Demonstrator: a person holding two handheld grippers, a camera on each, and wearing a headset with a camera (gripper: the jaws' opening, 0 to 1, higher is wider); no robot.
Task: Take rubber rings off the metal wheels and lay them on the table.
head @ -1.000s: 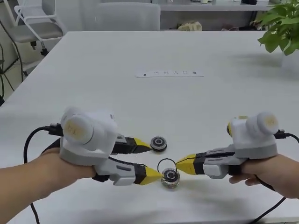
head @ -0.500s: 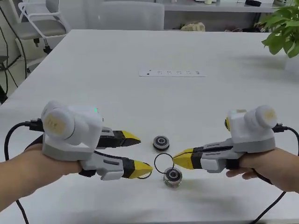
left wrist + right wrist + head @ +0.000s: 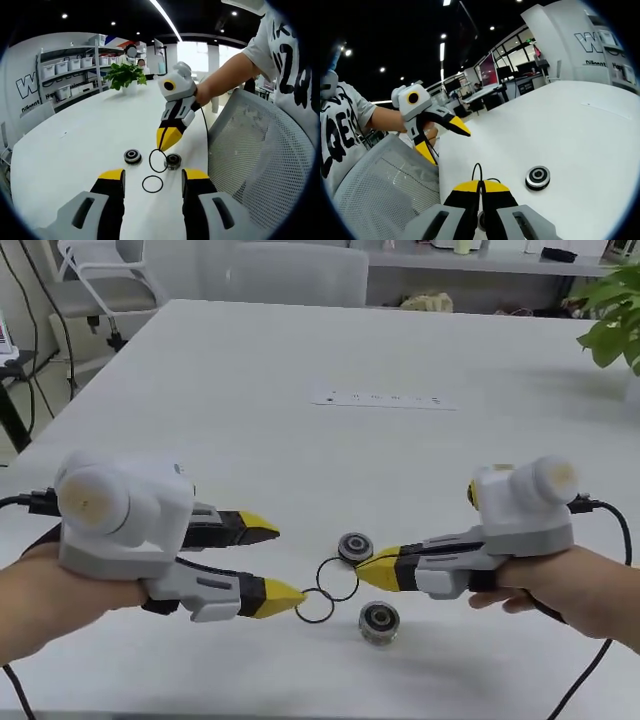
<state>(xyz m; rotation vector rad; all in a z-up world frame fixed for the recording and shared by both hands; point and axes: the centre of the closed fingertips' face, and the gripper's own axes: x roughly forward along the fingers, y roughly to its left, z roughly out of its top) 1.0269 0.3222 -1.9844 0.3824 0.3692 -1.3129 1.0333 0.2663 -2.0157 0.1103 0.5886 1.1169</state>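
Two metal wheels lie on the white table, one [image 3: 355, 547] farther off and one [image 3: 379, 621] nearer me. My right gripper [image 3: 360, 573] is shut on a thin black rubber ring [image 3: 338, 578], which hangs between the wheels just above the table. In the left gripper view that held ring [image 3: 157, 161] dangles from the right gripper [image 3: 169, 140]. A second rubber ring [image 3: 315, 605] lies flat on the table by the lower jaw of my left gripper [image 3: 287, 565], which is open and holds nothing. That loose ring [image 3: 152, 183] sits between the left jaws' tips.
A white power strip [image 3: 383, 398] lies at mid-table. A potted plant [image 3: 615, 325] stands at the far right edge. Chairs [image 3: 295, 275] stand beyond the far edge. A mesh chair [image 3: 252, 150] is beside the table's near edge.
The right gripper has pulled the ring off the near wheel and drawn it up and left. The left gripper has backed away to the left from that wheel, jaws open.
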